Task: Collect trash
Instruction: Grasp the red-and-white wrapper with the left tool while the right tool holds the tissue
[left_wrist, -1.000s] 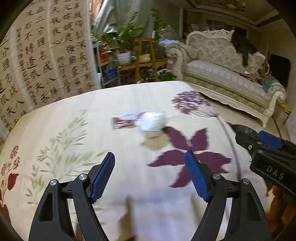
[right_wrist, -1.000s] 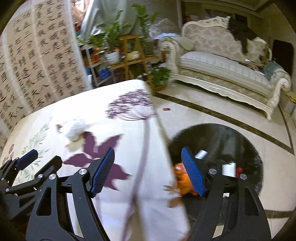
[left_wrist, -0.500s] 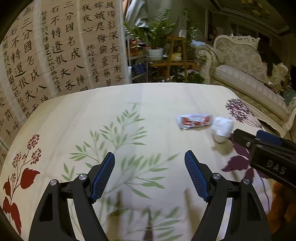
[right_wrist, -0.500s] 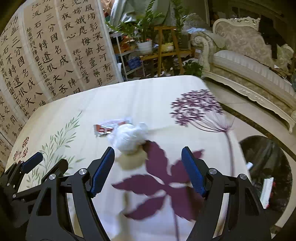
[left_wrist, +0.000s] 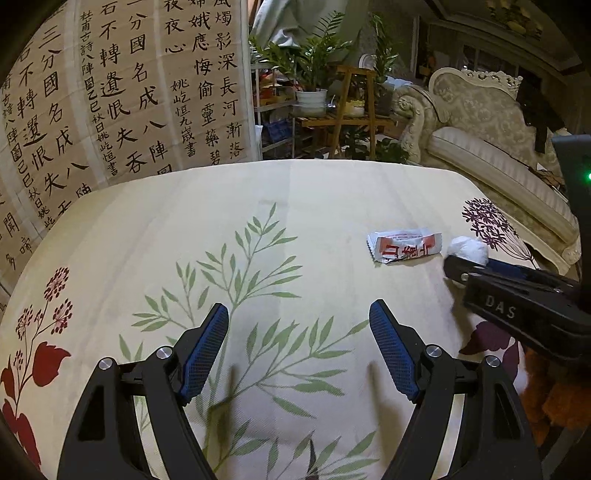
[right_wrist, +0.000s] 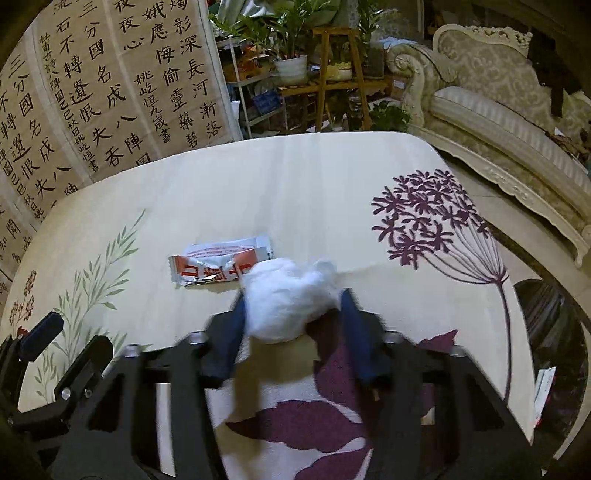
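A crumpled white tissue ball (right_wrist: 286, 297) lies on the flowered tablecloth (right_wrist: 314, 192). My right gripper (right_wrist: 293, 321) has its blue fingers on either side of the ball, closing in on it; the frame is blurred and I cannot tell whether they press it. A red and white snack wrapper (right_wrist: 218, 266) lies flat just left of the ball. In the left wrist view my left gripper (left_wrist: 299, 350) is open and empty over the green leaf print; the wrapper (left_wrist: 404, 246) and the tissue ball (left_wrist: 468, 249) lie to its far right.
A black trash bin (right_wrist: 554, 332) with bits of paper stands on the floor past the table's right edge. A calligraphy screen (left_wrist: 110, 92) stands behind the table, plants on a wooden stand (left_wrist: 347, 107) behind that, and a cream sofa (left_wrist: 491, 147) to the right.
My right gripper swung from over the bin back to the table, reached the tissue ball and narrowed its fingers around it. My left gripper swung left, away from the trash.
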